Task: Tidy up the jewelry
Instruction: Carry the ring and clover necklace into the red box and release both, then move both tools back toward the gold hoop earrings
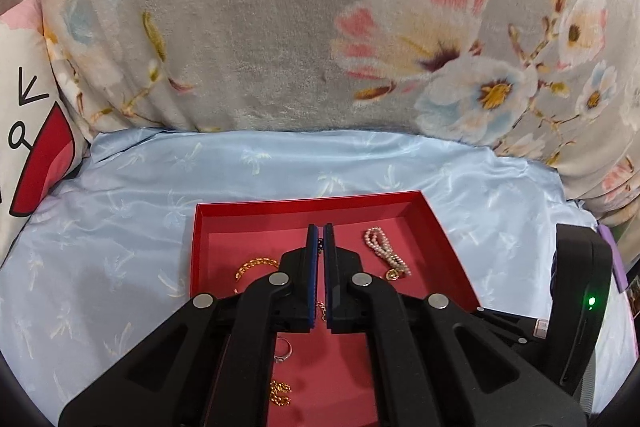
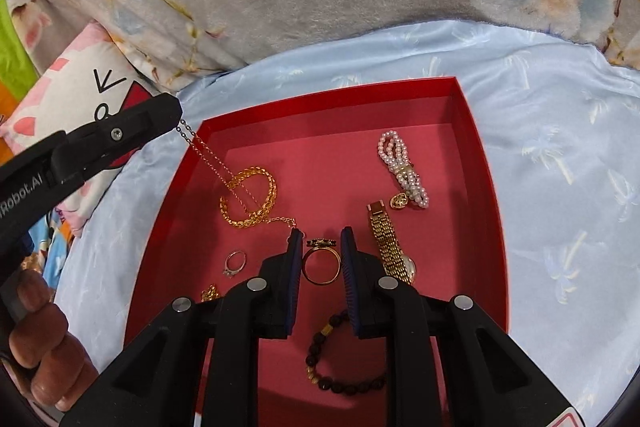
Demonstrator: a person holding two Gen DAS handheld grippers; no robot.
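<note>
**Left pinches chain; right straddles ring**

Left wrist: the left gripper [image 1: 319,239] has its fingers nearly closed on a thin chain [image 1: 320,245], lifting it clear of the red tray [image 1: 452,247] on the bed, probably to untangle it.

Right wrist: the right gripper [image 2: 320,241] is half open and holds nothing; a gold ring [image 2: 321,263] lies between its fingers. The chain [image 2: 208,155] runs taut from the left gripper [image 2: 170,115] down across a gold bracelet [image 2: 250,197].

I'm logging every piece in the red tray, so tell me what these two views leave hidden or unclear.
- Thin chain: its pinched end is hidden inside the left tongs in the right wrist view; the left wrist view shows only slivers between the pads.
- Watch: right wrist view, the dial is hidden behind a right tongs finger.
- Dark bead bracelet: its upper part is covered by the same tongs.
- Small gold piece: mostly hidden.
</note>
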